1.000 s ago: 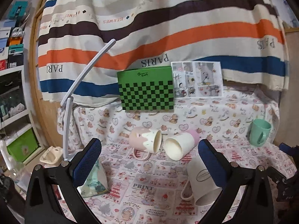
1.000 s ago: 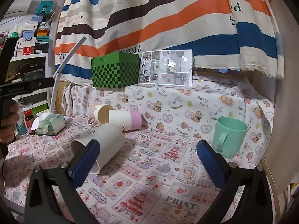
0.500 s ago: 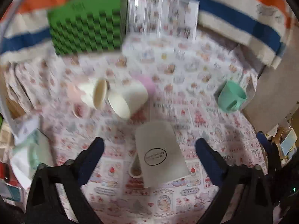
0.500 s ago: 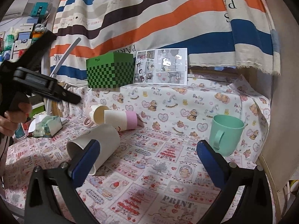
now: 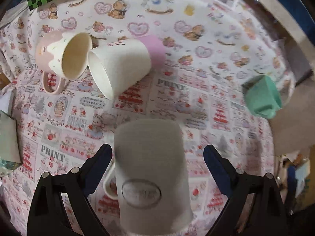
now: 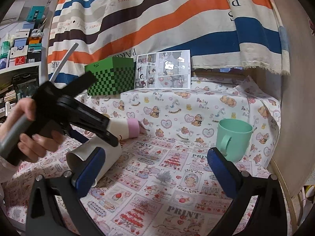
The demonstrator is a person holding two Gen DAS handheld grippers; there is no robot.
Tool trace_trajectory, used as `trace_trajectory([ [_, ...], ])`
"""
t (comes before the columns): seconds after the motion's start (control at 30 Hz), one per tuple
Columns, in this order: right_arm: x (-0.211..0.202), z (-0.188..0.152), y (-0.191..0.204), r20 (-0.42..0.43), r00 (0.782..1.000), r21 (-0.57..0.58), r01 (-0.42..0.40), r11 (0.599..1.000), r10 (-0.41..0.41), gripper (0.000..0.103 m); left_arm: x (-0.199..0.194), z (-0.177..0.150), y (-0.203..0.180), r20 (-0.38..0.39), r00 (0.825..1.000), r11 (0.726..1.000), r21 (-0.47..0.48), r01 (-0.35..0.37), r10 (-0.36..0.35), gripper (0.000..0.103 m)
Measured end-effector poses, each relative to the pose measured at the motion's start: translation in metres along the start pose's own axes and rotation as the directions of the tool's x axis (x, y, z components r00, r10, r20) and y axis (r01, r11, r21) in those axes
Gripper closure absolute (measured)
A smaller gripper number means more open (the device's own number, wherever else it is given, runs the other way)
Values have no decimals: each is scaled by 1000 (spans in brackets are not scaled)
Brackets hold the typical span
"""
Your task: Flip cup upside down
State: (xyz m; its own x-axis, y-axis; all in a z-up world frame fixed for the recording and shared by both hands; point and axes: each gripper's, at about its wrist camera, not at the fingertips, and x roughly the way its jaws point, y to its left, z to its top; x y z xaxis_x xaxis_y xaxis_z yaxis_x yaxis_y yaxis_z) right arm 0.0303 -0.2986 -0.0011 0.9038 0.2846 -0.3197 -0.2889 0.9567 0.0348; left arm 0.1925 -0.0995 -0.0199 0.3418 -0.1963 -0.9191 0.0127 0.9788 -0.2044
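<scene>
A white mug [image 5: 151,169] with an oval label lies on its side on the patterned cloth. My left gripper [image 5: 157,157] is open and straddles it from above, one blue pad on each side, not touching. In the right wrist view the same mug [image 6: 110,157] lies at the left under the left gripper [image 6: 92,125], held in a hand. My right gripper [image 6: 153,169] is open and empty above the cloth. A mint green mug [image 6: 233,138] stands upright at the right; it also shows in the left wrist view [image 5: 261,96].
A pink mug [image 5: 63,58] and a white-and-pink cup [image 5: 122,64] lie on their sides at the back. A green checkered box [image 6: 111,77] and a comic sheet [image 6: 163,71] stand on the raised ledge. A tissue pack [image 5: 7,137] lies at the left. A wooden panel [image 6: 291,118] bounds the right.
My left gripper has tilted down and come in over the white mug, which now lies between its pads. My right gripper has barely moved.
</scene>
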Motion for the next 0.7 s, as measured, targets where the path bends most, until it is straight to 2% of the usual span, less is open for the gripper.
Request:
trace_trajectory([
  [0.07, -1, 0, 0, 0, 1000, 1, 3, 1000, -3, 0, 7, 3, 1, -9, 999, 999, -3, -39, 39, 17],
  [0.13, 0, 0, -1, -2, 1000, 5, 1, 1000, -1, 0, 11, 5, 4, -23, 999, 999, -12, -46, 46, 27],
  [0.4, 1, 0, -6, -8, 1000, 33, 5, 999, -5, 0, 14, 9, 1, -50, 998, 999, 18, -47, 48, 27],
  [0.47, 2, 1, -7, -11, 1000, 40, 10, 999, -9, 0, 23, 11, -1, -99, 994, 999, 42, -29, 33, 26],
  [0.57, 3, 0, -10, -16, 1000, 54, 15, 998, -14, 0, 24, 10, 2, -124, 992, 1000, 22, -3, 5, 26],
  [0.63, 4, 1, -13, -22, 1000, 67, 17, 998, -16, 0, 14, 8, -2, -89, 996, 998, 61, 29, -24, 26],
  [0.7, 5, 1, -15, -29, 999, 77, 16, 997, -14, 0, -4, 3, -7, -13, 1000, 995, 101, -2, 4, 27],
])
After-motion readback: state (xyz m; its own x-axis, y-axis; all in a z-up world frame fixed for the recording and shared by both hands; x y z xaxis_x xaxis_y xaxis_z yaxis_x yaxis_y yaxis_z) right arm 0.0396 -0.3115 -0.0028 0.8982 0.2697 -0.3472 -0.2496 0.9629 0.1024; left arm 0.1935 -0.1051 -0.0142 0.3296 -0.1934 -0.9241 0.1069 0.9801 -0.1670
